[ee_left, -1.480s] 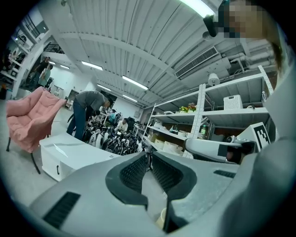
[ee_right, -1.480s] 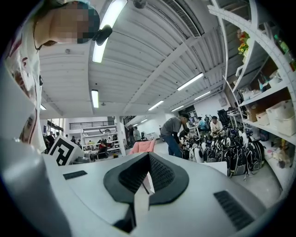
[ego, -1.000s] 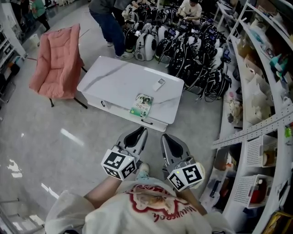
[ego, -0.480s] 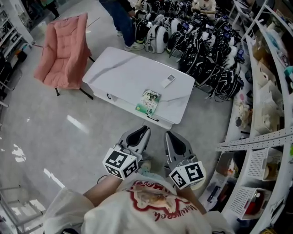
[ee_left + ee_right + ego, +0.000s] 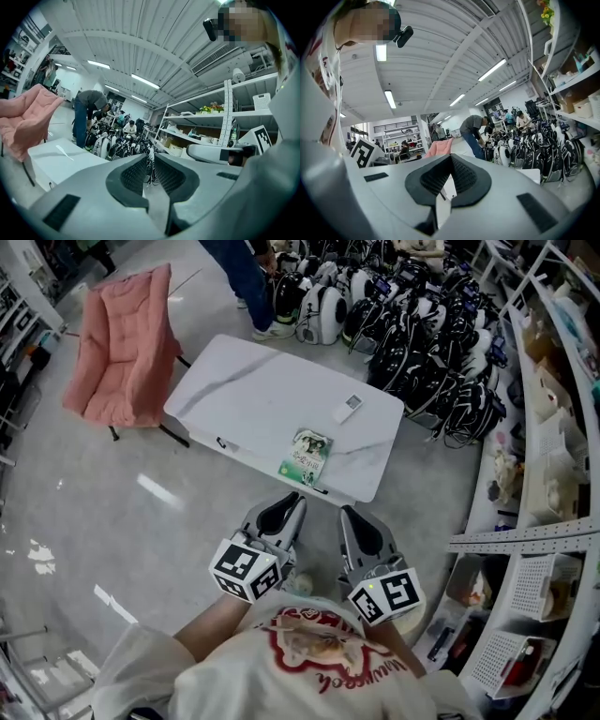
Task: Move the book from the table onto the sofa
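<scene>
Two grippers side by side at lower centre of the head view, marker cubes toward the camera, tips toward the table: left gripper (image 5: 286, 512) with jaws drawn almost together, only a thin slit between the pad tips and nothing in it; right gripper (image 5: 354, 519) with jaws fully together, gripping nothing. Just above them in the frame, white marble-patterned table (image 5: 253, 390), set at a slant. Green-covered book (image 5: 307, 456) flat on the tabletop near its lower edge, right of centre, apart from both grippers. Small white remote (image 5: 348, 408) farther up and right on the same top, apart from the book. Pink padded sofa (image 5: 122, 343) at upper left, near the table's left end. Rows of black and white bags (image 5: 422, 343) across the upper right beyond the table; metal shelving (image 5: 553, 474) down the right edge; a person's legs (image 5: 239, 268) at the top edge.
</scene>
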`<state>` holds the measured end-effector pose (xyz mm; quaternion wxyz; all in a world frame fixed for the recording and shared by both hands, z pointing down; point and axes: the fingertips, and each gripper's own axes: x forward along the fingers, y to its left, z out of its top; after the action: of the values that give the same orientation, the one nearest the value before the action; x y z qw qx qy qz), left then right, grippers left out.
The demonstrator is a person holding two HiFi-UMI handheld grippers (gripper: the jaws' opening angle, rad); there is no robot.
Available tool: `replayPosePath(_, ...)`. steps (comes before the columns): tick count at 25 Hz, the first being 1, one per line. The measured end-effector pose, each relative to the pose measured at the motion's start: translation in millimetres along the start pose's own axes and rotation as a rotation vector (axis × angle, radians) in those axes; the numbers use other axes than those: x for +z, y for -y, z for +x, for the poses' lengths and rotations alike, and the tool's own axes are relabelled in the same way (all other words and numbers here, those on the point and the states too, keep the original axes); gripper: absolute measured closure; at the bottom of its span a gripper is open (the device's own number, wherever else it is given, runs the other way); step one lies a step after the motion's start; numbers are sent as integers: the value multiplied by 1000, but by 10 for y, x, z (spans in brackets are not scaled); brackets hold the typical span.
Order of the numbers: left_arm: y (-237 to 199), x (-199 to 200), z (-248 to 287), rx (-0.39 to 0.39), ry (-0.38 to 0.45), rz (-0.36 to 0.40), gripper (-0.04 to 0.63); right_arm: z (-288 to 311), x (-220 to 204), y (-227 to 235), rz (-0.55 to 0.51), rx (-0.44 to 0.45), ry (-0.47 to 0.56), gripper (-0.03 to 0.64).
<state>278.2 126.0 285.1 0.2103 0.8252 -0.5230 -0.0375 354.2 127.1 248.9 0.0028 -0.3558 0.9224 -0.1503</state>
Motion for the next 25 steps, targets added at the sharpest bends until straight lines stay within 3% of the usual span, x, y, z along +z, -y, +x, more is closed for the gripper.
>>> replayPosePath(16,-1293,635,1422,-95,-82,24,560,1806,256,884,26,-98,1,617)
replayPosePath(21,-1562,546,1662,-124,-130,32,534,2057,137,1134,18,-157,-14,617)
replayPosePath(25,-1804,177,1795,-103,-216,-3,498,2117,-212,1333,85,-202,-62,617)
